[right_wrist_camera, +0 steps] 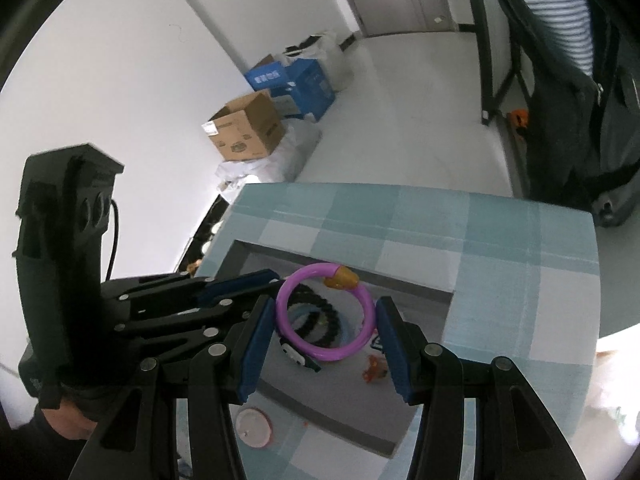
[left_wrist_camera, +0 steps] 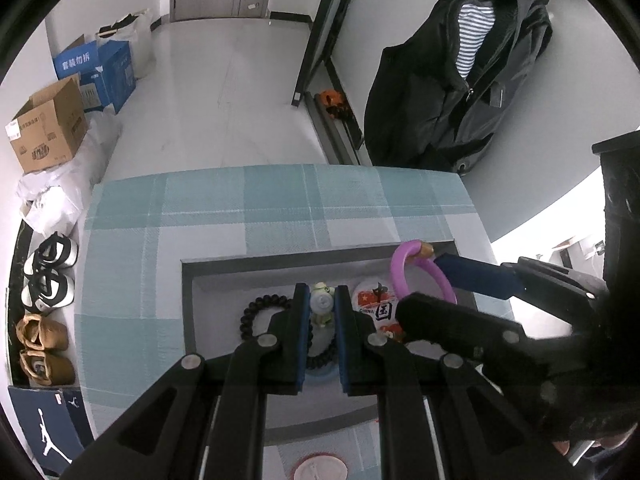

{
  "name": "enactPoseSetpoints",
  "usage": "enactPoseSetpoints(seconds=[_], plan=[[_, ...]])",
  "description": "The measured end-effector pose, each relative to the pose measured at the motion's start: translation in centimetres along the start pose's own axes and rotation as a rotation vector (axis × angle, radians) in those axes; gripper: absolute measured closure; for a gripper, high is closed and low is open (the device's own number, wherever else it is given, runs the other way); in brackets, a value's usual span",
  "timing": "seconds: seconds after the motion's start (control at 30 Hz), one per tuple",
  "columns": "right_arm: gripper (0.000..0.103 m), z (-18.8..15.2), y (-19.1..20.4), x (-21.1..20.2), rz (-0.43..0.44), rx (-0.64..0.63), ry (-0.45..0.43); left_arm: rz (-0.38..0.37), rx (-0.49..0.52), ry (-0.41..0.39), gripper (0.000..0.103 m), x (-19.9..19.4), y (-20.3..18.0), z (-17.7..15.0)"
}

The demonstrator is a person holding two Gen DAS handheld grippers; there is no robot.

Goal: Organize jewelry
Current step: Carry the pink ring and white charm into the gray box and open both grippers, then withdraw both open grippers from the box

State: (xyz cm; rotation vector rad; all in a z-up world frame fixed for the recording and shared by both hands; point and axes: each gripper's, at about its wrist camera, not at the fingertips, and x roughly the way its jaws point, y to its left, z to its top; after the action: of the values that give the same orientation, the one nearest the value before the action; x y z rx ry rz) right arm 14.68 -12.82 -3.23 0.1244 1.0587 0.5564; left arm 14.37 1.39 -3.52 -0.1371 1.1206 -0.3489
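A grey tray (left_wrist_camera: pixel 208 276) sits on the checked tablecloth. My left gripper (left_wrist_camera: pixel 322 300) is over the tray, its pads closed on a small pale green and white trinket (left_wrist_camera: pixel 322 303). A black bead bracelet (left_wrist_camera: pixel 256 312) lies under it. My right gripper (right_wrist_camera: pixel 326 320) holds a purple bangle (right_wrist_camera: pixel 320 354) with an orange charm (right_wrist_camera: pixel 340 276) between its pads, above the tray (right_wrist_camera: pixel 440 294). The bangle (left_wrist_camera: pixel 400 276) also shows in the left wrist view. A round China badge (left_wrist_camera: pixel 376 300) lies in the tray.
A small orange piece (right_wrist_camera: pixel 374 372) lies in the tray. A round pink-rimmed lid (right_wrist_camera: pixel 254 426) sits on the cloth near the tray's front. Cardboard and blue boxes (left_wrist_camera: pixel 48 132), shoes (left_wrist_camera: pixel 48 276) and a black bag (left_wrist_camera: pixel 460 92) stand on the floor around the table.
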Motion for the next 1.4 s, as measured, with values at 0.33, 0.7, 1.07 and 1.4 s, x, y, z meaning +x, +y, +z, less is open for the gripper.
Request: enactPoseSetpoints(seconds=[0.33,0.7,1.07,1.4], plan=[[0.050,0.0,-0.6,-0.2,0.005,0.026,0.002,-0.092,-0.094,0.041,0.094,0.7,1.6,0.2],[0.034,-0.3,-1.1,-1.4,-0.008,0.042,-0.043,-0.152,-0.151,-0.060,0.048,-2.3,2.5,-0.9],[0.027,-1.7,-1.3,-3.5,-0.050,0.026,-0.107,-0.076,-0.099,-0.097,0.048,-3.7,1.7,-3.4],[0.019,-4.0,-0.3,-5.3,-0.017,0.019,-0.143,0.040,-0.068,-0.147,0.048,-4.9,0.6,-5.7]])
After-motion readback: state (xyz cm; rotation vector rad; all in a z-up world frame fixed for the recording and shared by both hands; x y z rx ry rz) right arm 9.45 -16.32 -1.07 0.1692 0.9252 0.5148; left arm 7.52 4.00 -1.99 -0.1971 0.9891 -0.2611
